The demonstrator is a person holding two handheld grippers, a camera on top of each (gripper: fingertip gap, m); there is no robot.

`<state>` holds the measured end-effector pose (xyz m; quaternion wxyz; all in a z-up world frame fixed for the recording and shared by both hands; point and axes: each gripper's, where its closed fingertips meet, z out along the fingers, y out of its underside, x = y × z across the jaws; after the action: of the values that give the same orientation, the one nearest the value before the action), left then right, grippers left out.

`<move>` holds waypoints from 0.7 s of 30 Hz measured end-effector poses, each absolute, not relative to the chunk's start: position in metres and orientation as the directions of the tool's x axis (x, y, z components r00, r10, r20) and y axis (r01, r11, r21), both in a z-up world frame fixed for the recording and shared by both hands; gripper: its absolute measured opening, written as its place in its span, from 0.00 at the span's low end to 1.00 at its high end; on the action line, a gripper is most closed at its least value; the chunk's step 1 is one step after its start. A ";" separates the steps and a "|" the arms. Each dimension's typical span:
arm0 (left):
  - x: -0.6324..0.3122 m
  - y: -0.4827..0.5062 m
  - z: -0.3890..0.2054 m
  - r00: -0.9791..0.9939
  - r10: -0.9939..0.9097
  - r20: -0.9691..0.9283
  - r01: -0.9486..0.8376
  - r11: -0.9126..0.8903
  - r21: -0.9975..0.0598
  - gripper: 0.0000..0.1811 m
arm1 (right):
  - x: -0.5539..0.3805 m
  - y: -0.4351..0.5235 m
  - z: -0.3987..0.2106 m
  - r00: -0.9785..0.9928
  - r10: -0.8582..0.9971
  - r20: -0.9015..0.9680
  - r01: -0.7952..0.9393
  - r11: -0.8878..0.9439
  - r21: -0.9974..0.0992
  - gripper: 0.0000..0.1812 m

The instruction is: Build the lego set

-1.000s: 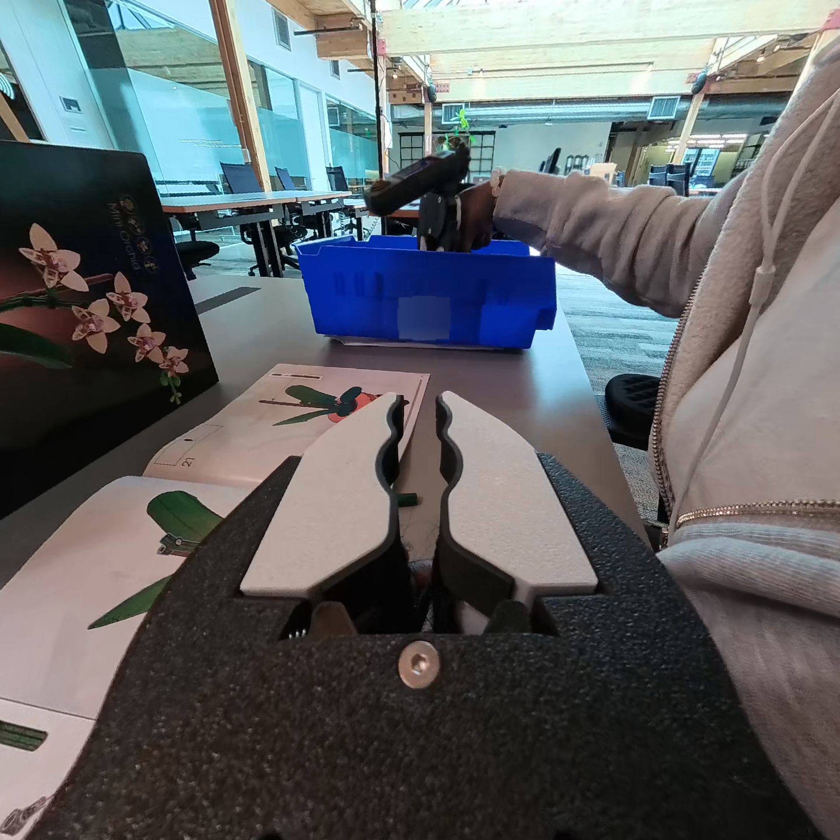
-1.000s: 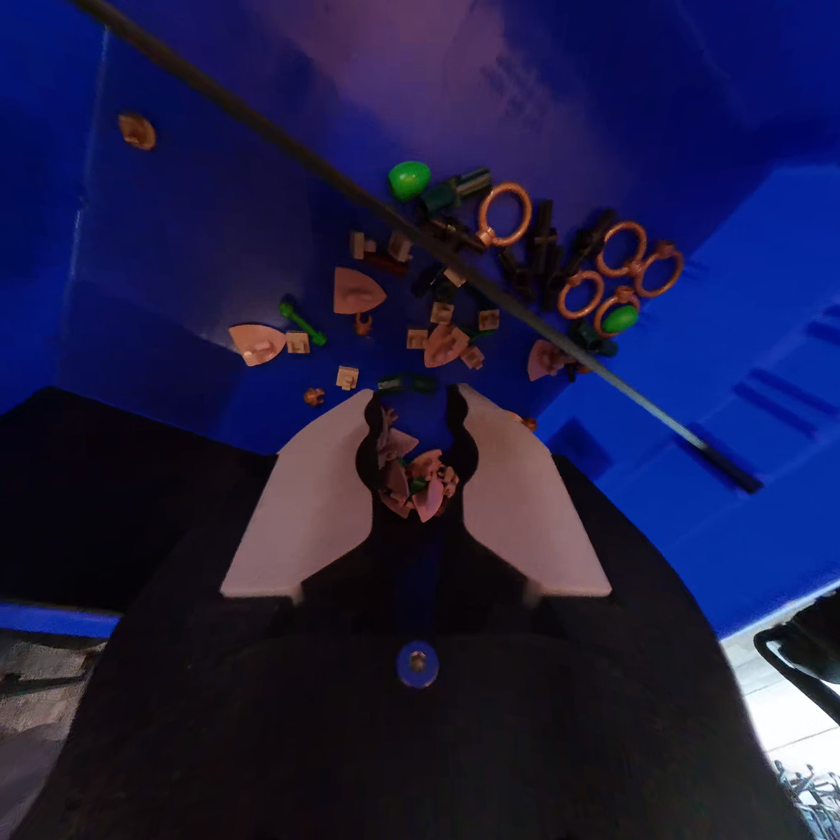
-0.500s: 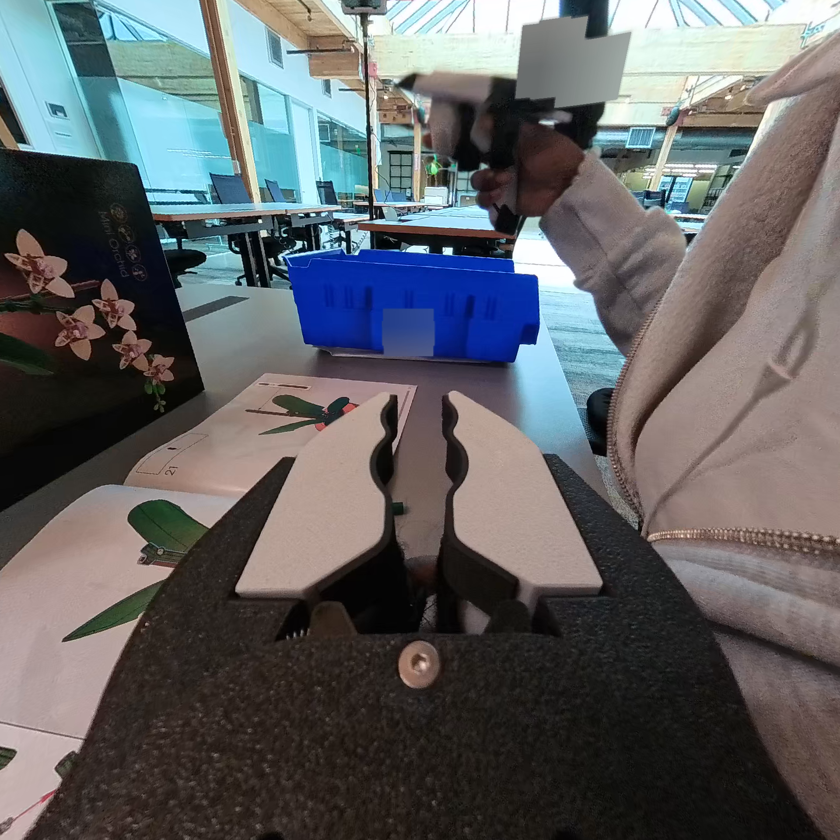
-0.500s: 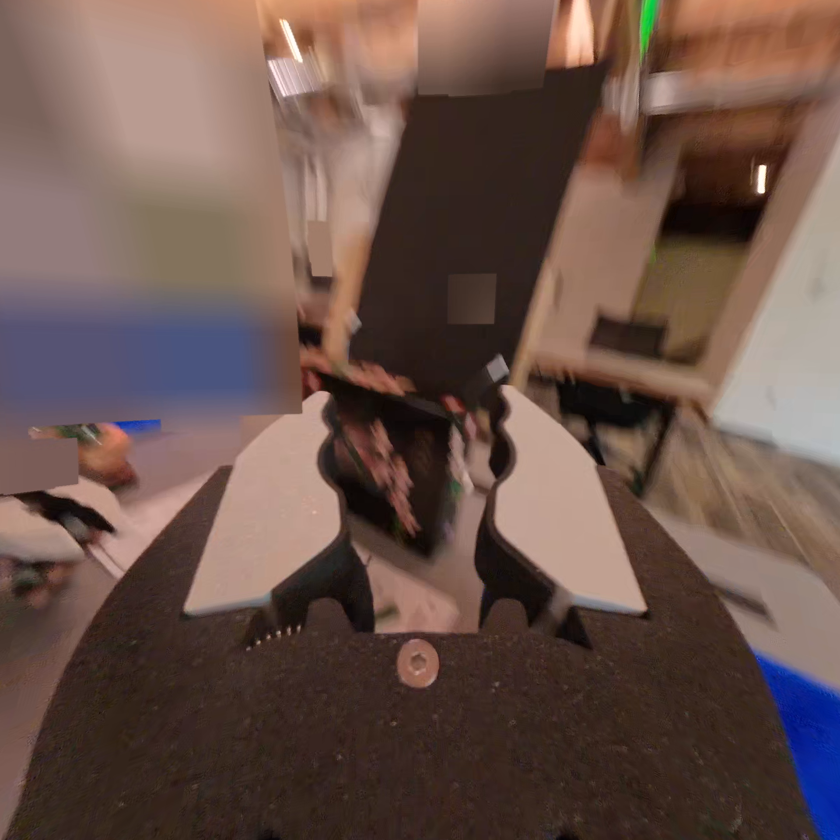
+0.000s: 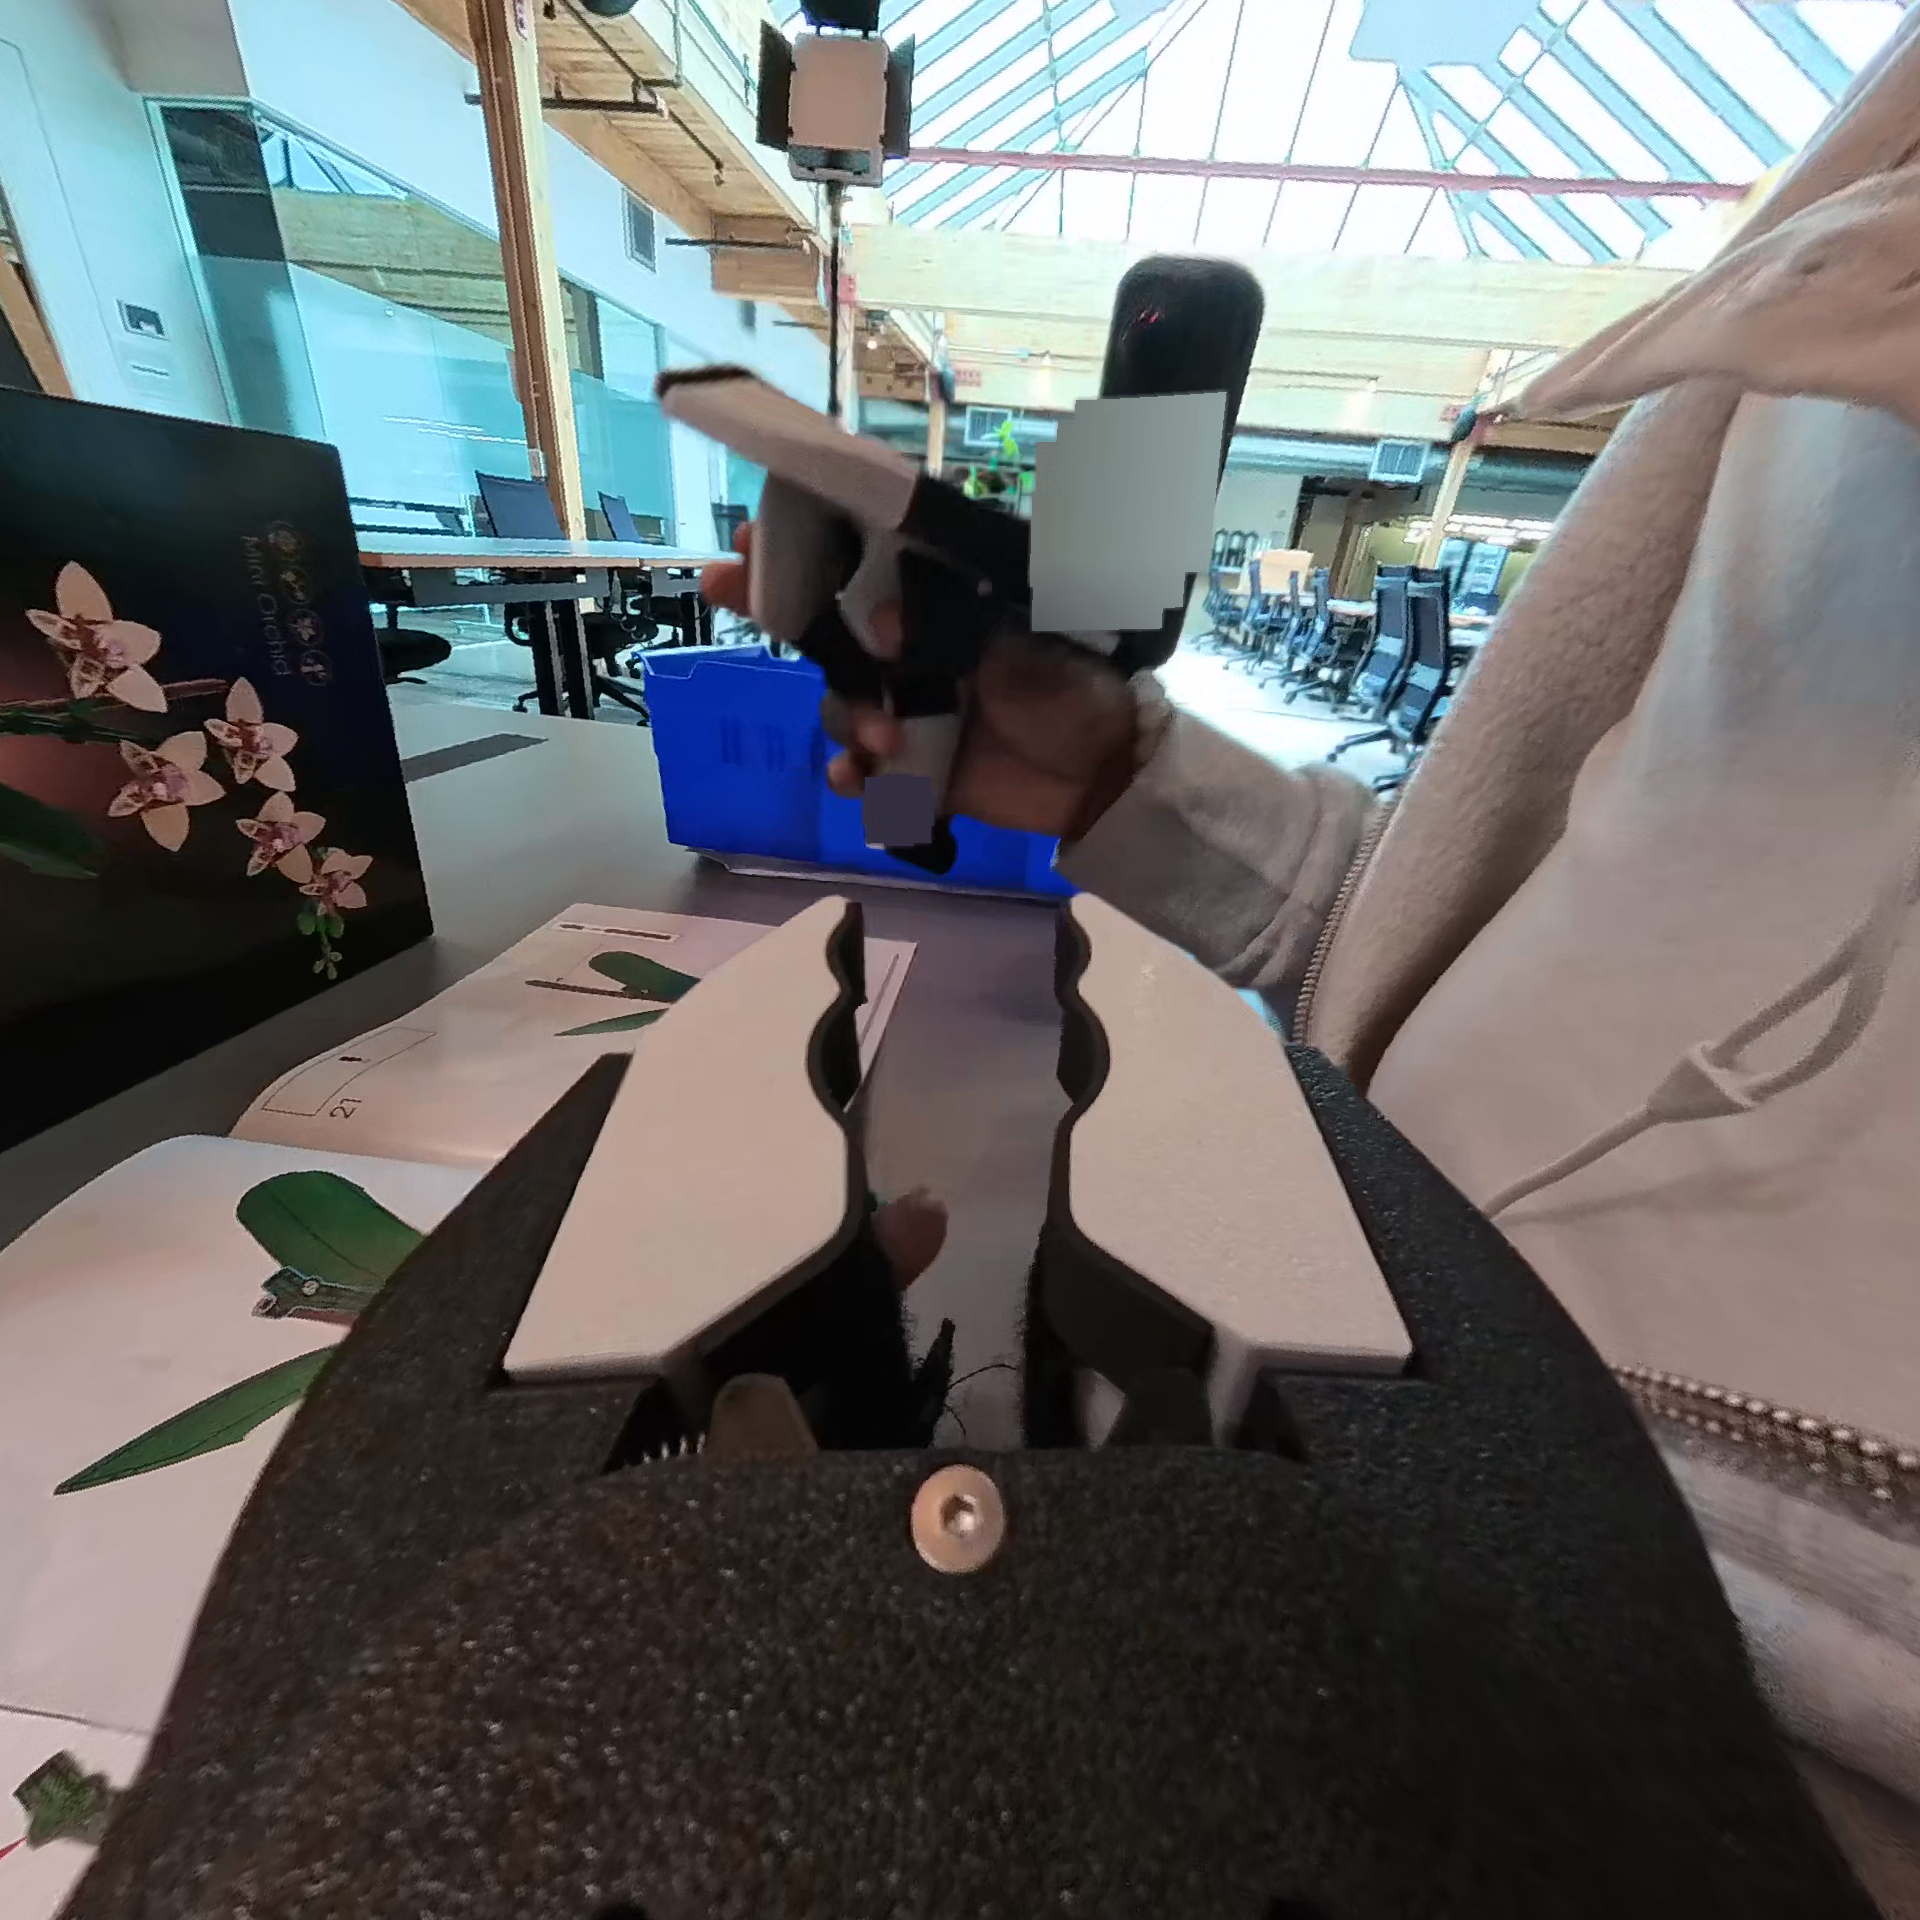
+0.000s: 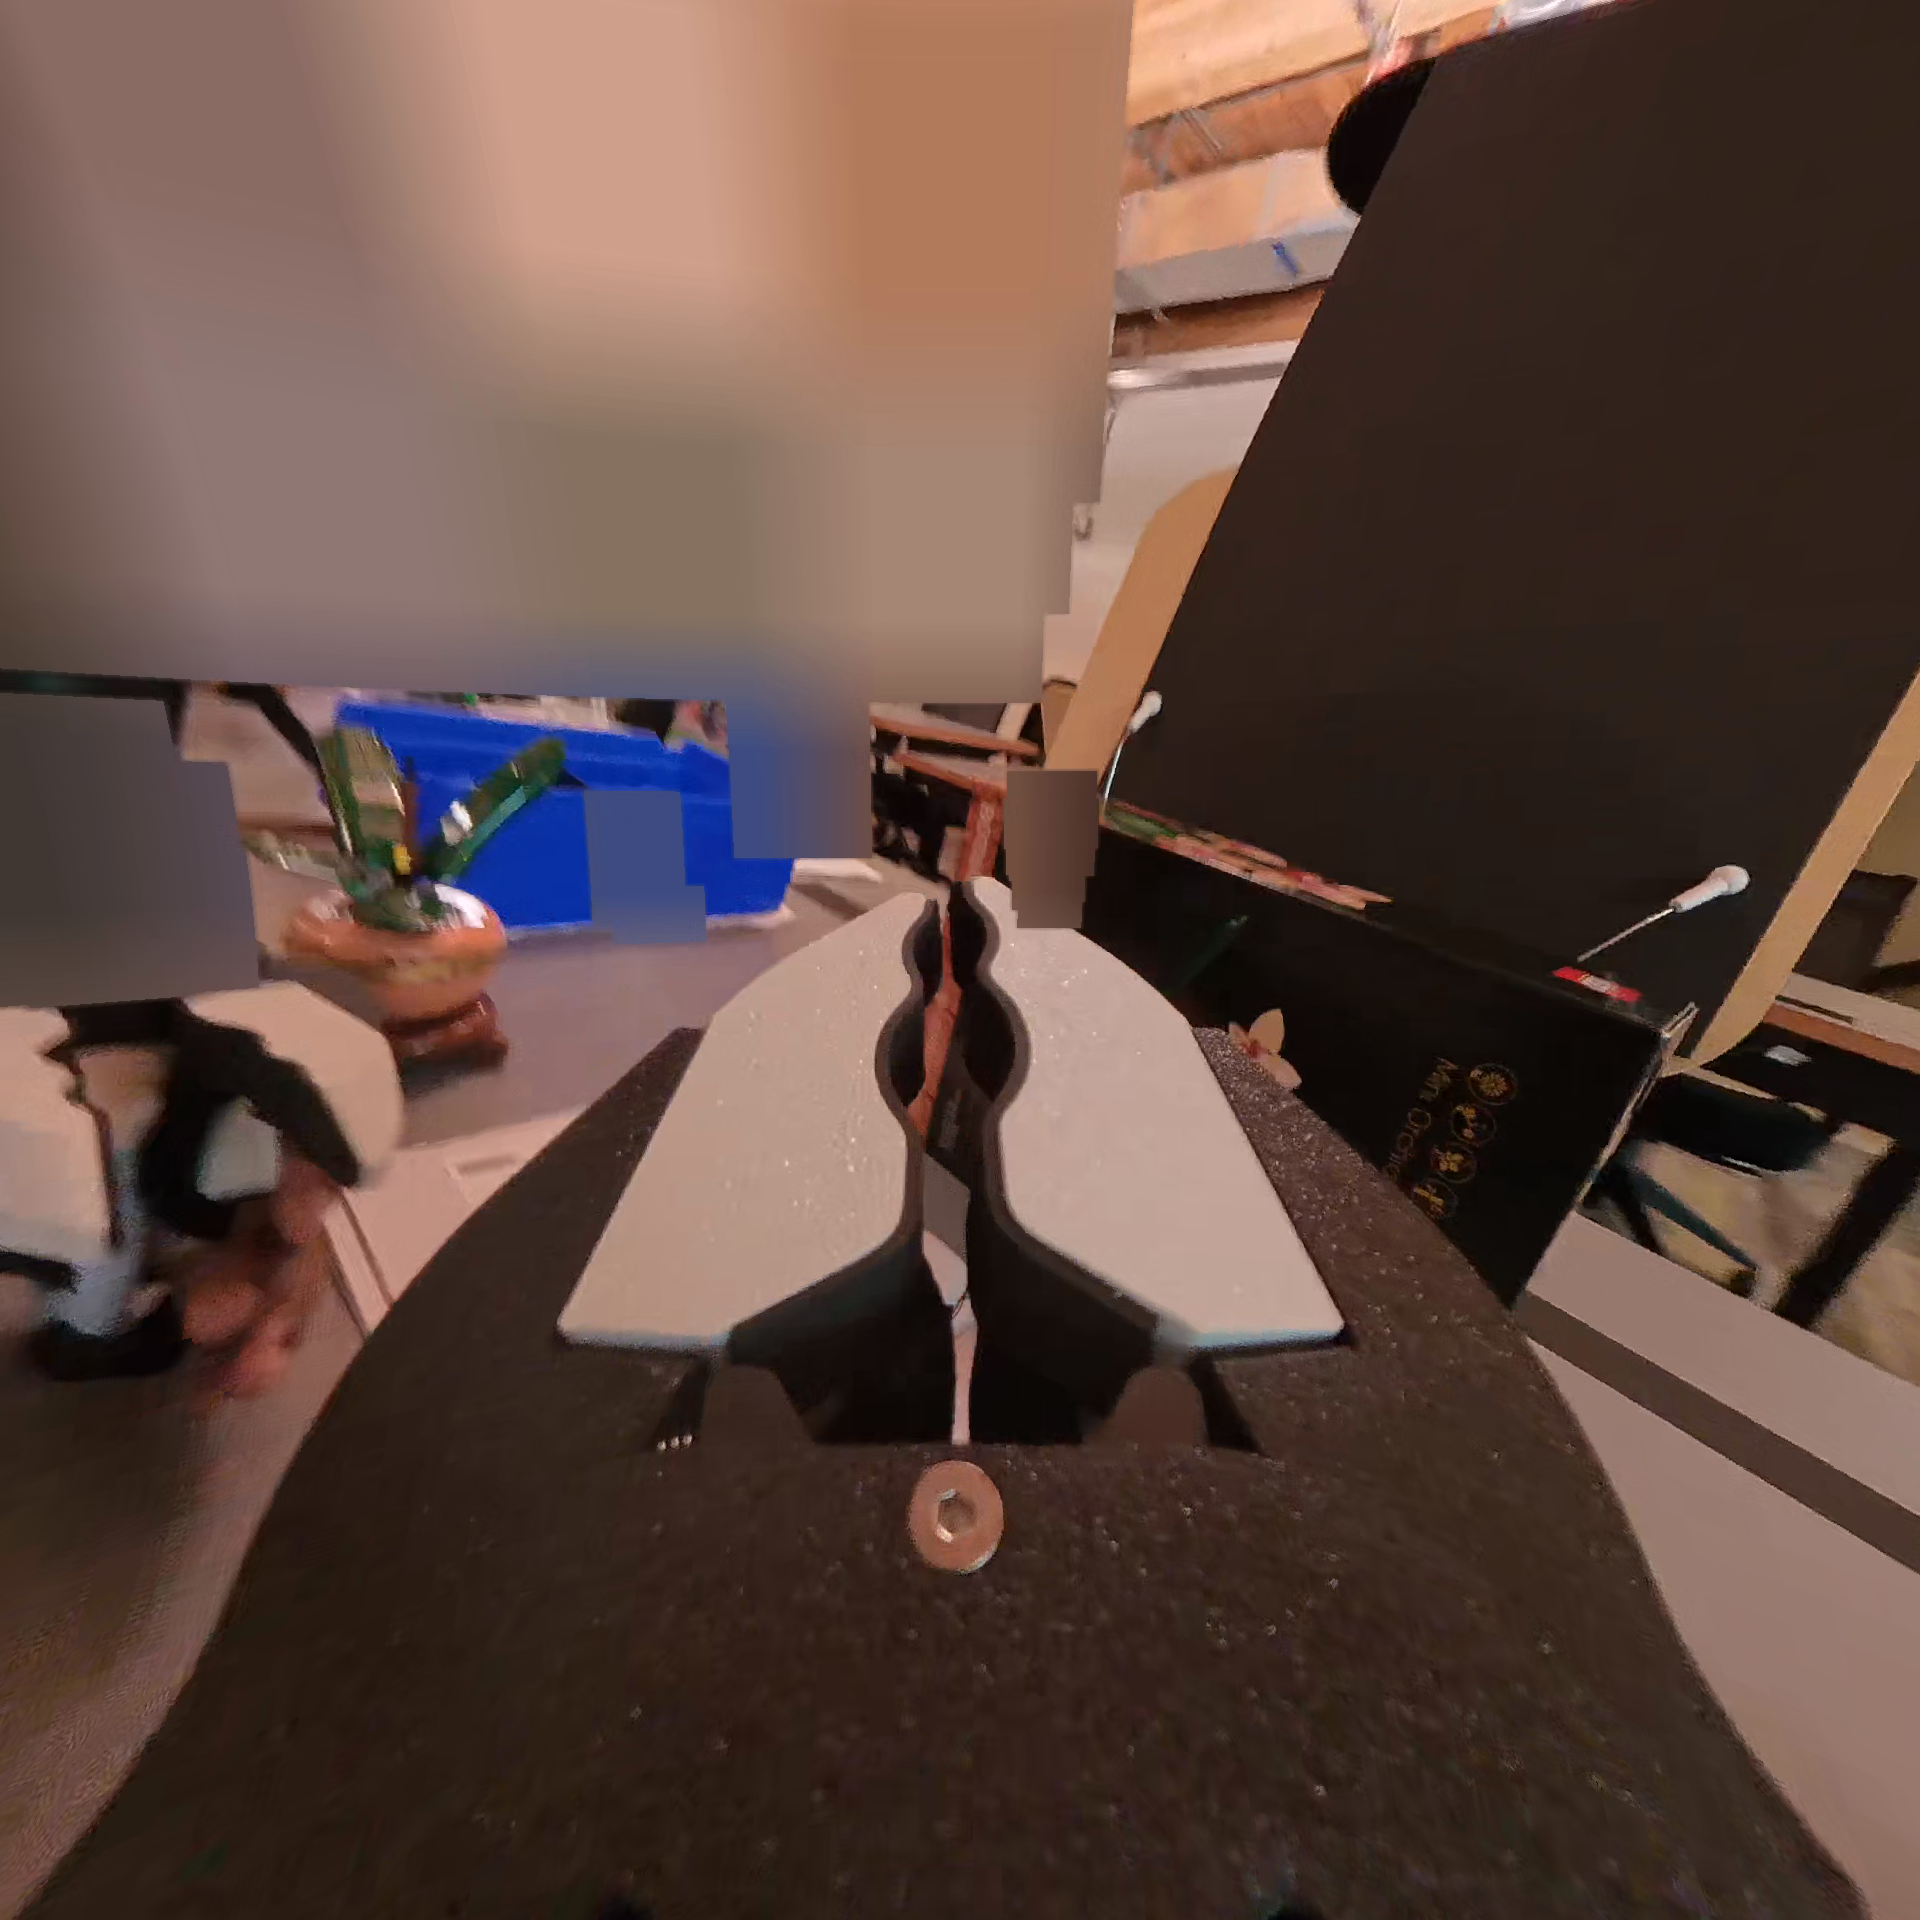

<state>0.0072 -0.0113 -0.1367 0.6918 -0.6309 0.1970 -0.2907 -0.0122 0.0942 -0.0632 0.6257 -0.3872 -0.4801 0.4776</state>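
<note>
My left gripper [image 5: 958, 925] is open, low over the grey table [image 5: 540, 831]. A small pink and green piece [image 5: 912, 1231] shows deep between its fingers; I cannot tell if they touch it. My right gripper [image 6: 951, 904] is shut with nothing visible between its fingers. In the left wrist view it [image 5: 717, 468] is held up in the air in front of the blue bin [image 5: 727, 769]. A built lego plant in a terracotta pot [image 6: 400, 935] stands on the table, left in the right wrist view. The open instruction booklet [image 5: 156, 1278] lies left of my left gripper.
The black set box with orchid pictures [image 5: 177, 727] stands at the table's left edge and also shows in the right wrist view [image 6: 1455, 1060]. The blue bin [image 6: 540, 831] stands behind the pot. A person's light jacket [image 5: 1662, 935] fills the right side. The tips of one gripper are about 12 cm away from the tips of the other.
My right gripper came up out of the blue bin, swung round toward the box and closed. My left gripper opened wider.
</note>
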 end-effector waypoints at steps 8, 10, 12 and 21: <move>0.011 -0.015 -0.143 0.708 -0.685 0.174 0.183 -0.060 -0.981 0.00 | -0.026 0.061 -0.180 -0.256 0.944 0.207 0.377 0.295 -0.878 0.00; 0.011 -0.013 -0.150 0.715 -0.674 0.183 0.161 -0.096 -0.982 0.00 | -0.020 0.063 -0.205 -0.260 0.942 0.210 0.476 0.314 -0.821 0.00; 0.012 -0.012 -0.152 0.716 -0.673 0.186 0.152 -0.110 -0.982 0.00 | -0.017 0.070 -0.224 -0.236 0.947 0.220 0.545 0.316 -0.776 0.00; 0.010 -0.010 -0.153 0.724 -0.664 0.188 0.156 -0.107 -0.982 0.01 | -0.027 0.070 -0.239 -0.285 0.936 0.208 0.588 0.342 -0.733 0.00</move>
<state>0.0098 -0.0100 -0.1534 0.6407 -0.6717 0.1892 -0.3201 -0.0271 0.0695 -0.2389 0.3200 -0.5052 -0.7539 0.2719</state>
